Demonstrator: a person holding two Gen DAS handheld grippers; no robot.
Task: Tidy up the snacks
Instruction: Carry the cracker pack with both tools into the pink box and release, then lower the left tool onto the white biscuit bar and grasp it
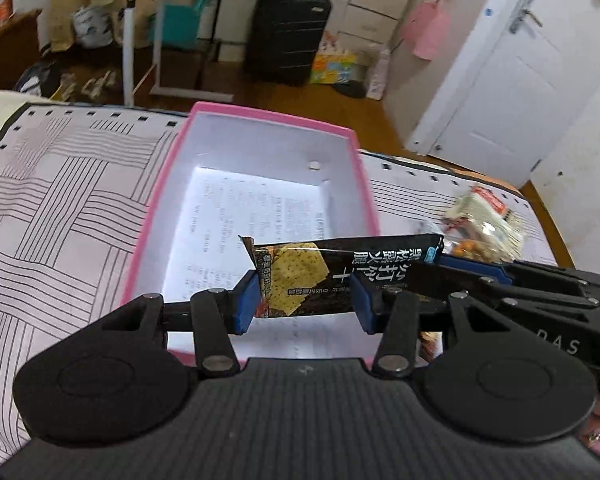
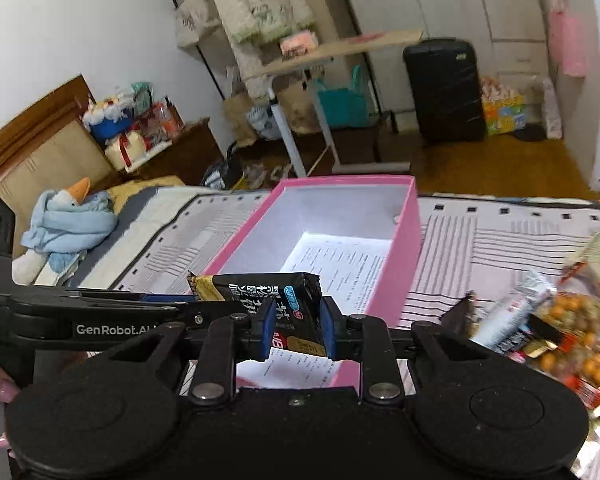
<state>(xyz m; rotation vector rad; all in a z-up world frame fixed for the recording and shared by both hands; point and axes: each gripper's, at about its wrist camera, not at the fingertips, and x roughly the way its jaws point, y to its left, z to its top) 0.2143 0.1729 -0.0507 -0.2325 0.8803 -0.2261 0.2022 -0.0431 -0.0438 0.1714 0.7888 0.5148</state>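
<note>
Both grippers are closed on one dark cracker packet, which is held in the air over the near end of the pink box. In the left wrist view the left gripper is seen with its blue pads set fairly narrow, pressed against the packet's two long edges near the cracker picture. In the right wrist view the right gripper is seen pinching the other end of the same packet between its pads, at a narrower setting than the left.

The packet is judged to be light, thin and flat, with a glossy film wrapper that is likely to be slippery and to crumple at the sealed ends. The crackers inside are probably brittle, so a hard squeeze across the flat faces or any bending between the two grips could break them. A hold on the long edges, or on a crimped end seal, is judged safest, with only light pressure applied.

The box is open, white inside, and lined with a printed sheet; no snacks can be seen in it. It rests on a striped cloth. More snacks are piled on the cloth to the right of the box, blurred in both views.
</note>
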